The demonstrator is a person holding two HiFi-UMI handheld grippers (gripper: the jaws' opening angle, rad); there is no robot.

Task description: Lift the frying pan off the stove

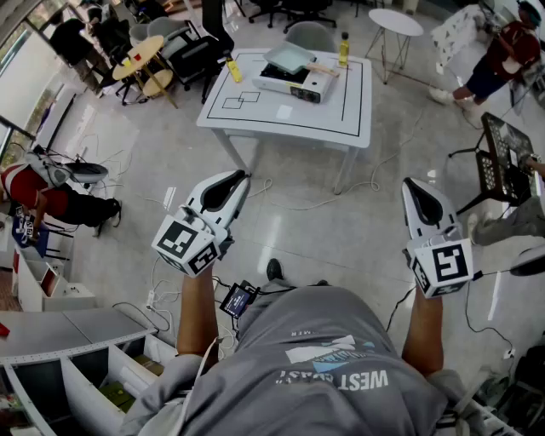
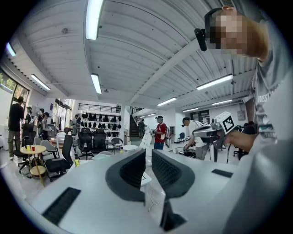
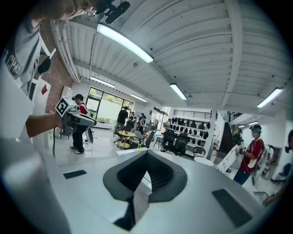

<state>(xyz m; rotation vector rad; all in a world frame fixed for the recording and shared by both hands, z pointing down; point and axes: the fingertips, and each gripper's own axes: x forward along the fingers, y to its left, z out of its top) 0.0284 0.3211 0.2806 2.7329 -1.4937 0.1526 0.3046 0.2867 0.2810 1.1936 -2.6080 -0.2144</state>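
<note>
The frying pan (image 1: 289,57), grey with a wooden handle, sits on a white portable stove (image 1: 294,82) at the far side of a white table (image 1: 289,115). Both grippers hang in the air well short of that table, over the floor, with nothing in them. My left gripper (image 1: 238,180) (image 2: 146,157) points toward the table and shows a narrow gap between its jaws. On the right, my right gripper (image 1: 415,186) (image 3: 146,157) has its tips touching, so it is shut. Each gripper also appears in the other's view: the right gripper (image 2: 215,130) and the left gripper (image 3: 73,116).
Yellow bottles (image 1: 343,48) (image 1: 233,70) stand on the table by the stove. A round white side table (image 1: 396,22), a round wooden table (image 1: 141,53) and office chairs stand beyond. Cables cross the floor. People (image 1: 498,55) (image 1: 43,197) are at both sides; a black stand (image 1: 507,157) is right.
</note>
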